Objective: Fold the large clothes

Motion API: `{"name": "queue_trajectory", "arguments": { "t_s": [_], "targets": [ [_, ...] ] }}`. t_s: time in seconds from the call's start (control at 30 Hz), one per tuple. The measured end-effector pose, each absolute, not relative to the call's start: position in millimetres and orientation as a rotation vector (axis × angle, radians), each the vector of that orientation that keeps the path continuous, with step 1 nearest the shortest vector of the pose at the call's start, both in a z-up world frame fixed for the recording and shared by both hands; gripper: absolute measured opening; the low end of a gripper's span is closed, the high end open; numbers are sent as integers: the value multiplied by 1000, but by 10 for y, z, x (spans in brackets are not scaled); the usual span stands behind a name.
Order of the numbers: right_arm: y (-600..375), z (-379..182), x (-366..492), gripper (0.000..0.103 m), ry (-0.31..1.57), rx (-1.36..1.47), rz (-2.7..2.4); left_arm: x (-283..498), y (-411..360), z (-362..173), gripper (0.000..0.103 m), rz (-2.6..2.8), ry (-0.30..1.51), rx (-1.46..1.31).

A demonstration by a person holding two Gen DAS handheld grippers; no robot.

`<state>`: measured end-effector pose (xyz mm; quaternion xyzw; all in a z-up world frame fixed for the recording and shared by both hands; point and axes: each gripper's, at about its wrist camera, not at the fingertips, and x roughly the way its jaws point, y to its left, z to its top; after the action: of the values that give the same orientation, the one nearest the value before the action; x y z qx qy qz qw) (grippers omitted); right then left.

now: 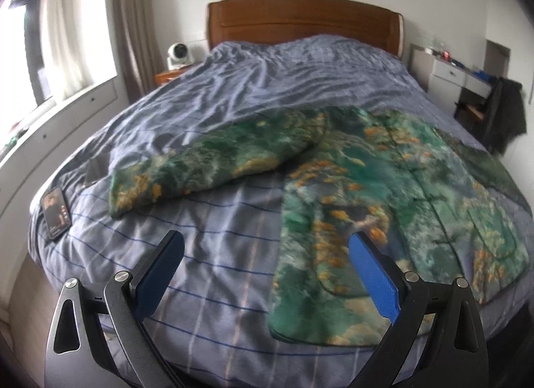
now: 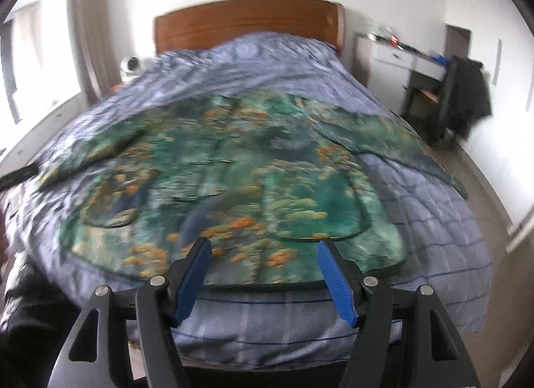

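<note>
A large green jacket with orange flecks [image 1: 383,187] [image 2: 233,181] lies spread flat, front up, on the blue bed cover [image 1: 217,254] [image 2: 434,221]. Its left sleeve [image 1: 207,161] stretches out toward the window side. The other sleeve [image 2: 383,141] reaches to the bed's right edge. My left gripper [image 1: 267,241] hovers open above the cover, just left of the jacket's hem, with nothing between its blue pads [image 1: 373,274]. My right gripper [image 2: 263,248] is open over the middle of the hem [image 2: 267,283], holding nothing.
A phone [image 1: 56,213] lies on the bed's near left corner. A wooden headboard [image 1: 300,21] stands at the far end, with a small white device [image 1: 177,54] on the nightstand. A white desk [image 2: 400,57] and a chair draped with dark clothes [image 2: 464,94] stand at the right.
</note>
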<state>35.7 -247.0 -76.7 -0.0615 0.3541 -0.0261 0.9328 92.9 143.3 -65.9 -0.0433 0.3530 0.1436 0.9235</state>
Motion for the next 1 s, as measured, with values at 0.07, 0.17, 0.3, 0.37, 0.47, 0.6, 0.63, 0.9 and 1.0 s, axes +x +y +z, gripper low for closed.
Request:
{"name": "queue_trajectory", "arguments": {
  "t_s": [0.07, 0.17, 0.3, 0.37, 0.47, 0.6, 0.63, 0.9, 1.0],
  "targets": [
    [-2557, -784, 496, 68, 762, -153, -109, 935, 1356, -704, 99, 264, 745, -90],
    [-2679, -812, 642, 68, 796, -171, -171, 955, 1194, -774, 99, 222, 774, -73],
    [-2805, -770, 729, 68, 794, -183, -219, 978, 983, -782, 99, 170, 785, -48],
    [-2843, -730, 759, 68, 781, -201, -244, 1003, 883, -768, 99, 150, 786, -29],
    [-2894, -683, 806, 68, 770, -211, -269, 1030, 760, -744, 99, 136, 792, -15],
    [-2943, -644, 841, 68, 763, -229, -294, 1058, 727, -725, 99, 125, 808, -47],
    [-2947, -643, 843, 68, 761, -232, -296, 1065, 725, -726, 99, 126, 808, -47],
    [-3030, -636, 890, 68, 756, -250, -322, 1098, 736, -727, 101, 155, 833, -29],
    [-3078, -641, 921, 68, 758, -249, -331, 1111, 729, -733, 101, 172, 835, -19]
  ]
}}
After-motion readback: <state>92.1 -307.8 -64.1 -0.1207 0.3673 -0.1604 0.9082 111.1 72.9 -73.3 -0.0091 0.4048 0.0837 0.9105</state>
